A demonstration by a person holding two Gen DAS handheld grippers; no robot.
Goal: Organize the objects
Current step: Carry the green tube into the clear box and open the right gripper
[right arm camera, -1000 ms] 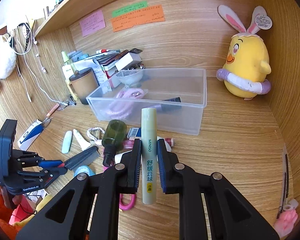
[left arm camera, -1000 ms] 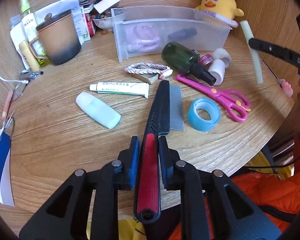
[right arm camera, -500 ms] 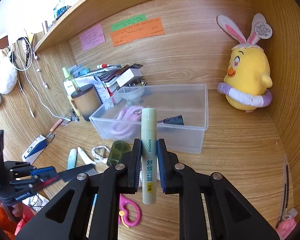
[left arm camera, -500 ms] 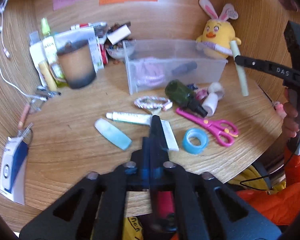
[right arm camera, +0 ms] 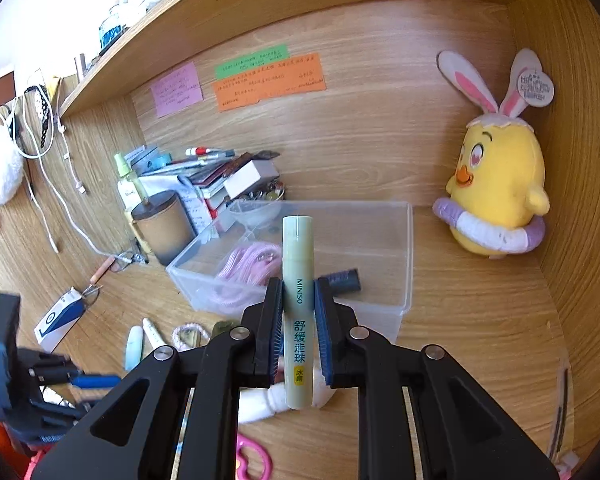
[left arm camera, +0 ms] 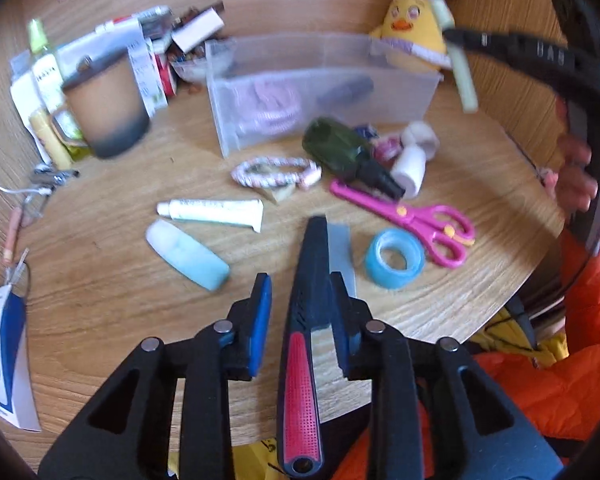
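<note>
Right gripper (right arm camera: pixel 296 330) is clamped on the MINISO roll-on stick (right arm camera: pixel 298 308), upright in front of the clear bin (right arm camera: pixel 406 264), probably headed inside. Left gripper (left arm camera: pixel 300 312) has just been opening, comb (left arm camera: pixel 310 288) loose between its jaws.

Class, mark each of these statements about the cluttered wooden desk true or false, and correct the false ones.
1. The right gripper clamps a pale green tube. True.
2. The clear plastic bin is empty. False: a pink coiled cord and a dark bottle lie inside.
3. The pink scissors lie inside the bin. False: they lie on the desk beside the blue tape roll.
4. The yellow plush chick stands outside the bin. True.
5. The left gripper has its jaws parted around a black-and-red comb. True.
</note>
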